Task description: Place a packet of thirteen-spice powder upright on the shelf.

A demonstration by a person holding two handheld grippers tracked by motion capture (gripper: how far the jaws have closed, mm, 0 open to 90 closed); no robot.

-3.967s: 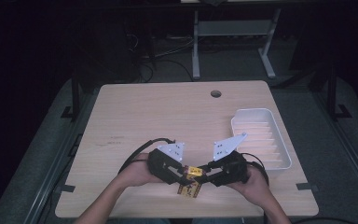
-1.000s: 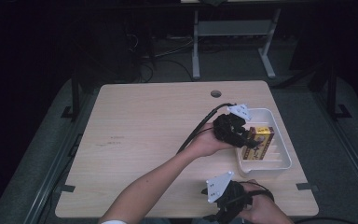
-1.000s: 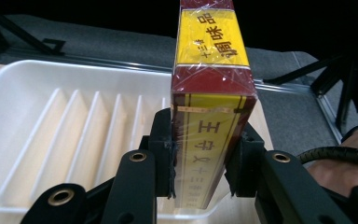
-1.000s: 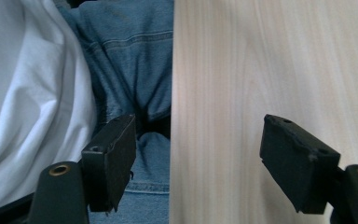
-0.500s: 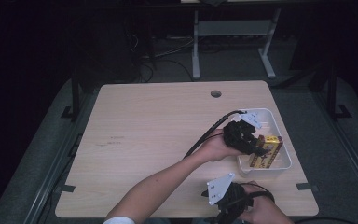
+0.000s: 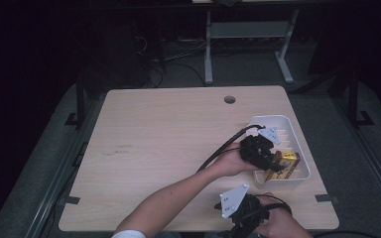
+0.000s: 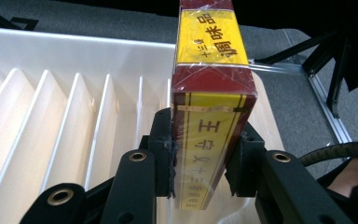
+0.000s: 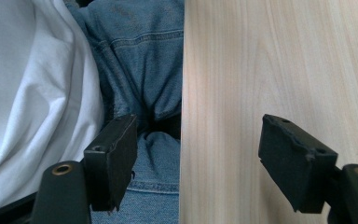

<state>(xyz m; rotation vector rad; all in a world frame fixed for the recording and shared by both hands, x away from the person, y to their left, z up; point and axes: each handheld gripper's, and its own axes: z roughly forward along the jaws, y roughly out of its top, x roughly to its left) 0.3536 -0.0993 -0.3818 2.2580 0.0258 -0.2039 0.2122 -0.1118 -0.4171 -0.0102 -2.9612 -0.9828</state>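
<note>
A yellow and dark-red box (image 7: 212,93) with printed characters is clamped between the pads of my left gripper (image 7: 205,156). In the high view that left gripper (image 6: 270,166) reaches across to the white ridged tray (image 6: 287,124) at the table's right, and the box (image 6: 285,164) lies low inside it. My right gripper (image 6: 242,218) rests at the table's front edge, its jaws wide apart with nothing between them. In the right gripper view the right gripper (image 8: 198,149) straddles the table edge (image 8: 182,112).
The wooden table (image 6: 168,144) has a round cable hole (image 6: 229,99) near its far edge. The tray's ribs (image 7: 51,121) run beside the box. Blue jeans (image 8: 140,60) and a white shirt (image 8: 32,79) lie below the table edge. A desk frame (image 6: 248,34) stands behind.
My left gripper carried the box from the front of the table to the tray and has sunk lower into it over the last second. The right gripper drew back to the front edge and stays there.
</note>
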